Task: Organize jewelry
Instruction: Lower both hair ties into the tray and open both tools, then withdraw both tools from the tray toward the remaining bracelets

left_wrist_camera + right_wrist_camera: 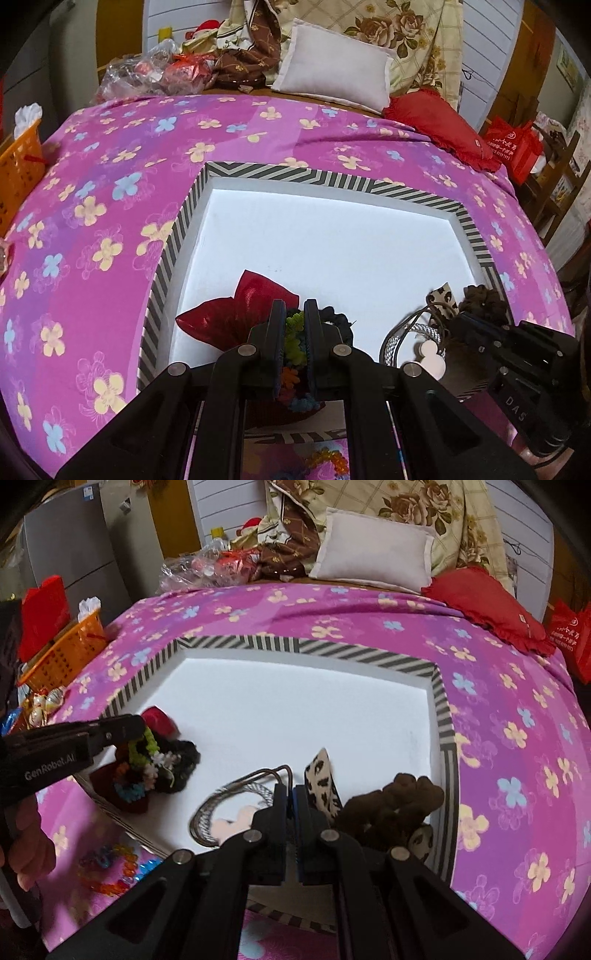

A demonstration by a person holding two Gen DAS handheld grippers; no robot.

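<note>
Setting: a bed under a purple flowered sheet (110,206); on it a shallow box with a black-and-white striped rim (291,173) and a white floor.

My left gripper (295,332): jaws drawn in tight on a bead bracelet (295,339) of green, orange and blue flower beads; the green beads show squeezed between my pads. In the right wrist view the bracelet hangs from my fingertips over the box's near left corner.

Beneath the left gripper: a red fabric bow (236,314) and a black scrunchie (181,760) on the box floor, just beside the bracelet.

My right gripper (290,797): jaws clenched, only a thin slit between the pads. Whether they pinch anything I cannot tell; the tips sit right over a loop of grey cord (221,805).

Near the right gripper: a pale pink mouse-shaped charm (430,354) touching the cord, a leopard-print hair tie (325,786) just right of my tips, a dark brown scrunchie (395,805) against the box's right wall.

Outside the box: a bright multicoloured bead bracelet (110,867) on the sheet by the near edge.

Person: a hand (29,830) wrapped around the left gripper's handle.

Farther off: a white pillow (332,70), a red cushion (439,122), an orange basket (22,166) at the bed's left edge.
</note>
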